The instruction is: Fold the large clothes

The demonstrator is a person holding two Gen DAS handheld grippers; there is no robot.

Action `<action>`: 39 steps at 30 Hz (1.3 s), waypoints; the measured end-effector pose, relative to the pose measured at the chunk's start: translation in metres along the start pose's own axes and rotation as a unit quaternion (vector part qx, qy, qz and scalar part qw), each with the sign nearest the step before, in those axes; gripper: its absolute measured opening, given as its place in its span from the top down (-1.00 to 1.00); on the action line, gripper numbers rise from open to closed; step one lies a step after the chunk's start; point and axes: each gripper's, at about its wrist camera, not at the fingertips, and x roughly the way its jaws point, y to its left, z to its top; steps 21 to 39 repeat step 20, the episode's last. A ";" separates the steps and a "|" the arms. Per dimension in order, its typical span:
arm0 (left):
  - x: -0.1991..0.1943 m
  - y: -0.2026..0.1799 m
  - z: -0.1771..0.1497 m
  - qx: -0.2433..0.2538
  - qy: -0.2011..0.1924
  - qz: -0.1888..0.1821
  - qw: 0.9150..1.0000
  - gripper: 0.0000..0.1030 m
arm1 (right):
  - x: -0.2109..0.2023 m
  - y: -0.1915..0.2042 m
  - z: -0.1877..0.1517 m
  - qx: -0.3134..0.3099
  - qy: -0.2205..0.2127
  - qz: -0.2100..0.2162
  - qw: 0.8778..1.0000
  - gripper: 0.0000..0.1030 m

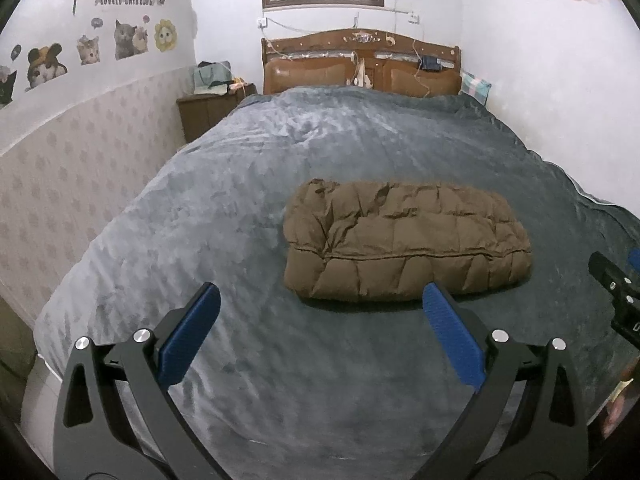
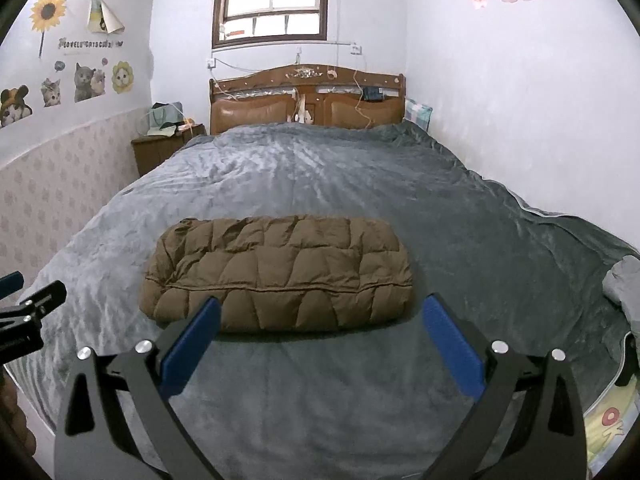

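A brown quilted down jacket (image 1: 404,240) lies folded into a compact rectangle on the grey bedspread (image 1: 248,184). It also shows in the right wrist view (image 2: 280,272), on the bedspread (image 2: 460,240). My left gripper (image 1: 320,300) is open and empty, held above the bed just in front of the jacket and to its left. My right gripper (image 2: 320,312) is open and empty, held just in front of the jacket's near edge. Neither gripper touches the jacket. Part of the right gripper (image 1: 616,288) shows at the right edge of the left wrist view, and part of the left gripper (image 2: 28,312) at the left edge of the right wrist view.
A wooden headboard (image 1: 360,64) stands at the far end under a window (image 2: 272,0). A brown nightstand (image 1: 208,108) with bags is at the far left. Walls close in on both sides. A grey bundle (image 2: 624,284) lies at the bed's right edge.
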 end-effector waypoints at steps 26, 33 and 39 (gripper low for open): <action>-0.021 -0.003 0.004 0.015 -0.019 -0.012 1.000 -0.94 | -0.001 -0.002 0.000 0.001 0.001 0.002 1.000 -0.96; -0.021 -0.003 0.004 0.015 -0.019 -0.012 1.000 -0.94 | -0.001 -0.002 0.000 0.001 0.001 0.002 1.000 -0.96; -0.021 -0.003 0.004 0.015 -0.019 -0.012 1.000 -0.94 | -0.001 -0.002 0.000 0.001 0.001 0.002 1.000 -0.96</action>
